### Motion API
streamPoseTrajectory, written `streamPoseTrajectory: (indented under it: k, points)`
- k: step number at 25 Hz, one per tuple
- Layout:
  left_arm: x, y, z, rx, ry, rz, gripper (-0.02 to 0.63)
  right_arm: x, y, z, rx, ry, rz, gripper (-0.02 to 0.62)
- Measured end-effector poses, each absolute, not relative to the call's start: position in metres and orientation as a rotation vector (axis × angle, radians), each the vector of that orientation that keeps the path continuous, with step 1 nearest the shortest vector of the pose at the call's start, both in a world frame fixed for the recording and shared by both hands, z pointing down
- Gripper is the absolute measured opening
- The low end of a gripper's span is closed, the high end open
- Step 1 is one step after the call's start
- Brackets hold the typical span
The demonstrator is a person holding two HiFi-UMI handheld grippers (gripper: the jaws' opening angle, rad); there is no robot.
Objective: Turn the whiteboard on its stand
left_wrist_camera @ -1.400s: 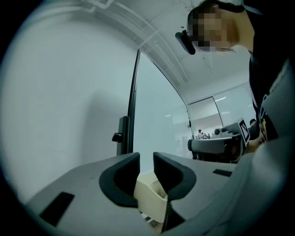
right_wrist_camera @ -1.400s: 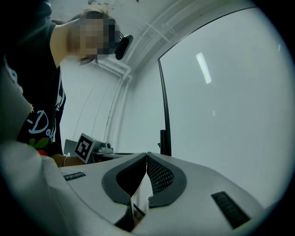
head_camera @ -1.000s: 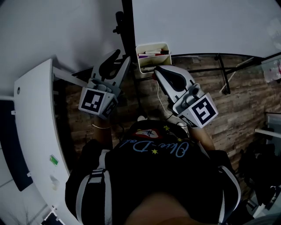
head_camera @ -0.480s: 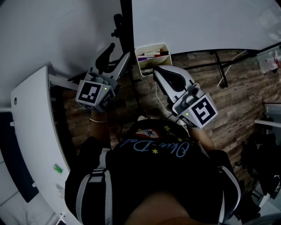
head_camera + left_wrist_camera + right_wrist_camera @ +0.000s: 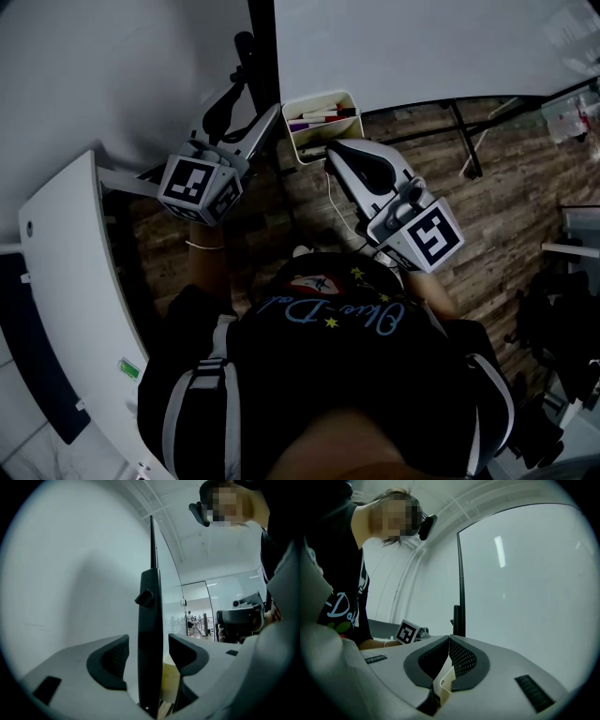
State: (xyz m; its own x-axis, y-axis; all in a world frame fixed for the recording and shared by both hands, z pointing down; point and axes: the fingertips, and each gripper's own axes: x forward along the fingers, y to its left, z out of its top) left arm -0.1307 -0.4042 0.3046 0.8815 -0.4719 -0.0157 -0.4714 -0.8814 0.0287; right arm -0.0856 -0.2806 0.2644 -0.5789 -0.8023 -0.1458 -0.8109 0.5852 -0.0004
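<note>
Left gripper (image 5: pixel 255 98), jaws just opened and free, straddles the black upright stand post (image 5: pixel 150 616); right gripper (image 5: pixel 449 640), jaws pressed together, sits beside a cream plastic marker tray (image 5: pixel 314 145). Beyond, the broad white whiteboard (image 5: pixel 422 47) hangs right of the post: stiff, slick, likely weighty, best taken by its dark frame edge (image 5: pixel 459 573).

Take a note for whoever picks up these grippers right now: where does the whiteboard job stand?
Left hand-held gripper: open, its jaws have just been opening. The stand post is between them and the pads are clear of it.
Right hand-held gripper: shut, tips by the marker tray. A cream edge shows behind the tips; grip unclear.
Done: can't tell how far the whiteboard is turned.
Left: probably take hold and turn it.
</note>
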Motion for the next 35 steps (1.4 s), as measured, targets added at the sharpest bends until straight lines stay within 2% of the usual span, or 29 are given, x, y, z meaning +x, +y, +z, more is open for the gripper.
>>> streamPoseTrajectory:
  k: [8, 11, 13, 31, 35]
  points:
    - [-0.120, -0.409, 0.306, 3.048, -0.721, -0.034, 0.256, -0.079, -0.287, 0.277, -1.425, 2.703, 0.070, 0.028]
    - [-0.119, -0.409, 0.305, 3.048, -0.731, -0.046, 0.193, -0.076, -0.289, 0.278, -1.439, 2.694, 0.069, 0.028]
    - [-0.120, -0.409, 0.305, 3.057, -0.755, -0.040, 0.187, -0.075, -0.293, 0.277, -1.438, 2.680, 0.079, 0.028]
    - [-0.112, -0.405, 0.310, 3.025, -0.825, -0.014, 0.183, -0.098, -0.332, 0.270, -1.401, 2.716, 0.154, 0.028]
    - [-0.105, -0.399, 0.310, 3.026, -0.821, -0.008, 0.184, -0.100, -0.339, 0.265, -1.398, 2.717, 0.180, 0.055]
